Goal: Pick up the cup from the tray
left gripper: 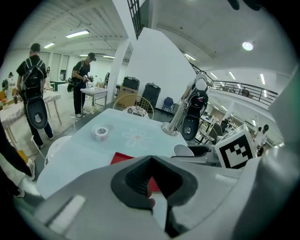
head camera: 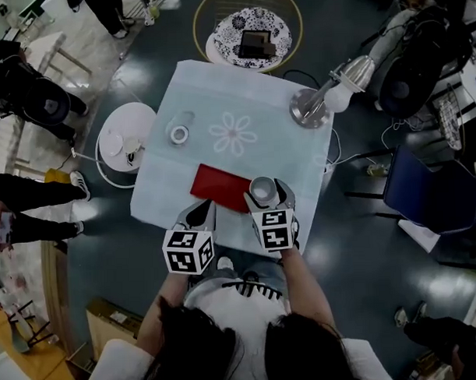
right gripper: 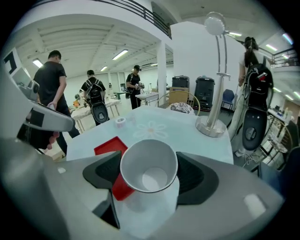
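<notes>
A white paper cup [right gripper: 149, 167] stands between the pads of my right gripper [right gripper: 148, 174], which is shut on it, mouth up and empty. In the head view the cup [head camera: 261, 190] is at the right end of the flat red tray [head camera: 220, 187], which has nothing else on it. Whether the cup's base touches the tray is hidden. My left gripper [head camera: 198, 215] is just left of it, near the tray's front edge, shut on nothing. The left gripper view shows the tray [left gripper: 123, 158] past its jaws and the cup [left gripper: 183, 150] to the right.
On the light blue cloth [head camera: 283, 152] with a flower print lie a tape roll [head camera: 178, 134] at the back left and a desk lamp's base [head camera: 309, 109] at the back right. A round white stool [head camera: 127, 138] stands left of the table; people stand beyond.
</notes>
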Available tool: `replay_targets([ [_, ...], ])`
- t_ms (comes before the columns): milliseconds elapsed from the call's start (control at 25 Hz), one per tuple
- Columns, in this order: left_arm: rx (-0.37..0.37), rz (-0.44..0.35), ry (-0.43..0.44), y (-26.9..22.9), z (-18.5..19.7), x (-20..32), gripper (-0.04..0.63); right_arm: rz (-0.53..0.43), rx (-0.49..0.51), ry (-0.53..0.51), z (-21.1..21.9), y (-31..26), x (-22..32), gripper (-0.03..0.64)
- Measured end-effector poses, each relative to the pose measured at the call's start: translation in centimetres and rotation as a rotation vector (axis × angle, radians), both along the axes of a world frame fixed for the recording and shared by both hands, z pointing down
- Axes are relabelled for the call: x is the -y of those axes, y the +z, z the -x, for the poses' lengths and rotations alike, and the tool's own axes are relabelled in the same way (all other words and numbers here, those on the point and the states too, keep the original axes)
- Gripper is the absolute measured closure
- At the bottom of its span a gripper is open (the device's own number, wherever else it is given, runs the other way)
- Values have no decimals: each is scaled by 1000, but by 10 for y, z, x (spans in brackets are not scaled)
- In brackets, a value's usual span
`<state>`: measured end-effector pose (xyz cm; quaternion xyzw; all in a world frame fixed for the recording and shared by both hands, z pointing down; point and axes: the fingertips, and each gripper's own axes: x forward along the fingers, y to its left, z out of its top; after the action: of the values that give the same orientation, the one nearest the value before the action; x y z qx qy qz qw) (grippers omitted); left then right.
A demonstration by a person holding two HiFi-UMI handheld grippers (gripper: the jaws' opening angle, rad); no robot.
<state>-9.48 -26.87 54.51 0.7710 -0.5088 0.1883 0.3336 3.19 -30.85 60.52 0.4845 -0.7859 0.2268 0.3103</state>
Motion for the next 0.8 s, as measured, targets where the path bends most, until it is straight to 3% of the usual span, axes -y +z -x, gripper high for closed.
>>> replay_targets([
  [360,-3,-9,108,-7,-50,10,594,-10,-11,99,-69,1,-2,236],
  [680,10,4,130,-7,-62,9,595,15,74,147,-81,15,-5,233],
  [800,12,6,123,-6,-60,11,594,20,58,137,-82,20,-5,232],
])
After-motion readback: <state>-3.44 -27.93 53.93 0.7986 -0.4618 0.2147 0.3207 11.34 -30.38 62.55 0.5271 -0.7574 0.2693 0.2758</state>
